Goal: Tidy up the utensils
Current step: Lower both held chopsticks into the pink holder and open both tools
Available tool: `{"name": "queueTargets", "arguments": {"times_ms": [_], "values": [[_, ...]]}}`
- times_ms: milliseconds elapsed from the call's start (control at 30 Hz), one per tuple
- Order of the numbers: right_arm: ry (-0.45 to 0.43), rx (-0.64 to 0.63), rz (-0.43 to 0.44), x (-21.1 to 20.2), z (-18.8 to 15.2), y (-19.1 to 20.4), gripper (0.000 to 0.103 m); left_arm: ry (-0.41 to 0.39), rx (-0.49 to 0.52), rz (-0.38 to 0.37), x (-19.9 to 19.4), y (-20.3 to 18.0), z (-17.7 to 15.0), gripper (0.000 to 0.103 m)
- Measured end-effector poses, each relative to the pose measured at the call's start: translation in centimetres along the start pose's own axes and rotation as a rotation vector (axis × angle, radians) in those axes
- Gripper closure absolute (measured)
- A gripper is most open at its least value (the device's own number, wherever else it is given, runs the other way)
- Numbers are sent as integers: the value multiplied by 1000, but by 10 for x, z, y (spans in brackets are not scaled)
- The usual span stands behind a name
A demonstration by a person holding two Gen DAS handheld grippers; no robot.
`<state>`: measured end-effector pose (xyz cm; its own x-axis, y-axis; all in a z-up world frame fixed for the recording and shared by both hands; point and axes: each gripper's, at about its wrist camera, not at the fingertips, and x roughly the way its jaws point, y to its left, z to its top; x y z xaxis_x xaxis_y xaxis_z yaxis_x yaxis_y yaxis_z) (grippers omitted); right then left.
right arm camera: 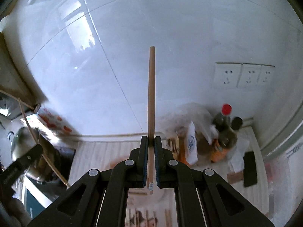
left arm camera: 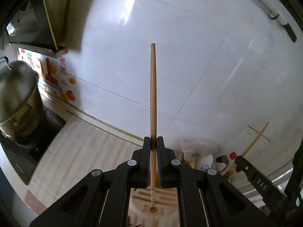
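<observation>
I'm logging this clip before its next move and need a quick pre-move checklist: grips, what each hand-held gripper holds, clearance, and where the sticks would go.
1. Left hand-held gripper shut on a wooden chopstick: ok.
2. Right hand-held gripper shut on a second chopstick: ok.
3. Each stick lies straight along its fingers, long end pointing forward: ok.
4. Clearance ahead: both sticks point at bare white wall tile, with nothing touching their far ends: ok.
5. Nearby obstacles: steel pot to the left, red-capped bottle to the right, both clear of the sticks: ok.
6. Destination holder for the chopsticks: blurred shapes below the grippers, cannot tell.
</observation>
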<state>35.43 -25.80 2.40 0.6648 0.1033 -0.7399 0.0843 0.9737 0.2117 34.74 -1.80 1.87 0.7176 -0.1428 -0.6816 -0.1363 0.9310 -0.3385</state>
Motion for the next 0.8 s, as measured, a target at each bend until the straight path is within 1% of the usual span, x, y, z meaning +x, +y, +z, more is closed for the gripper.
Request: {"name": "queueTargets", "arguments": {"times_ms": [133, 200, 300, 400, 633, 800], "values": [[4, 15, 23, 27, 17, 6, 96, 3, -27, 4, 38, -3, 1, 99], [11, 35, 37, 43, 22, 7, 96, -2, -35, 21, 55, -4, 0, 99], [34, 73, 67, 65, 21, 2, 96, -8, -37, 47, 75, -2, 0, 99], [56, 95, 95, 81, 16, 0, 96, 16, -33, 67, 90, 1, -5, 99], [105, 77, 115, 100, 0, 3, 96, 55, -9, 96, 104, 5, -18, 99], [134, 63, 118, 108, -10, 7, 96, 84, 22, 100, 107, 4, -25, 98]]}}
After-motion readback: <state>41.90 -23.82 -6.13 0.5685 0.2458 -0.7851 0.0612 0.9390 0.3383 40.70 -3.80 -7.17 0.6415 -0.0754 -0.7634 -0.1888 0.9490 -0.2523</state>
